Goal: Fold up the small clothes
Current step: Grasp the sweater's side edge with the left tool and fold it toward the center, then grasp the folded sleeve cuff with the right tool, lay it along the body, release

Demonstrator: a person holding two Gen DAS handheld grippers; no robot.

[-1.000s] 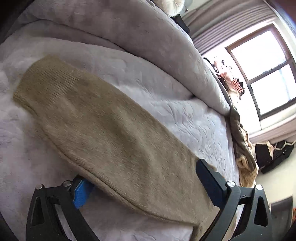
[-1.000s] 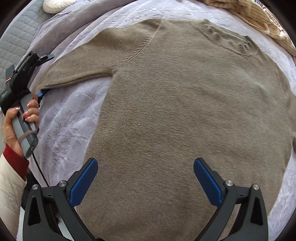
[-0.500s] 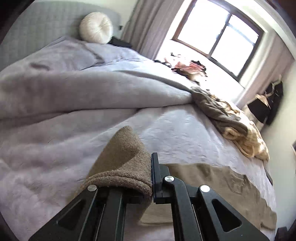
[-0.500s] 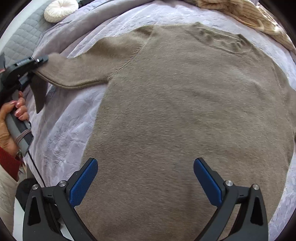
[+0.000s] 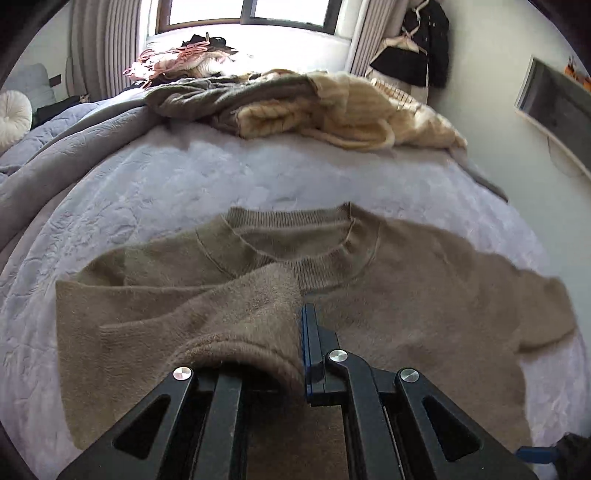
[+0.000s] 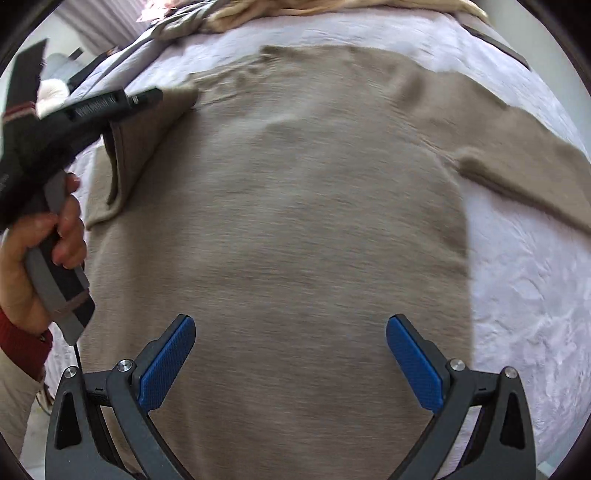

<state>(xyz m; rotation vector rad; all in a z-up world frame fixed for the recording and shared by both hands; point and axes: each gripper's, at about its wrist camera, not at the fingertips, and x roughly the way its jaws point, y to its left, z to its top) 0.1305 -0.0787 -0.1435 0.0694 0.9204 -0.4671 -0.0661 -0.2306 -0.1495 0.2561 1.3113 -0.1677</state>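
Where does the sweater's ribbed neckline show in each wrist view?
Left wrist: the neckline sits at centre, just beyond the cuff pinched in the left gripper.
Right wrist: it lies near the top, left of centre, blurred.
Shared landmark: the cream knit pile.

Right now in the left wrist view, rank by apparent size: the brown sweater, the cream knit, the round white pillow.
1. brown sweater, though nearest the camera
2. cream knit
3. round white pillow, far away and cut by the frame edge
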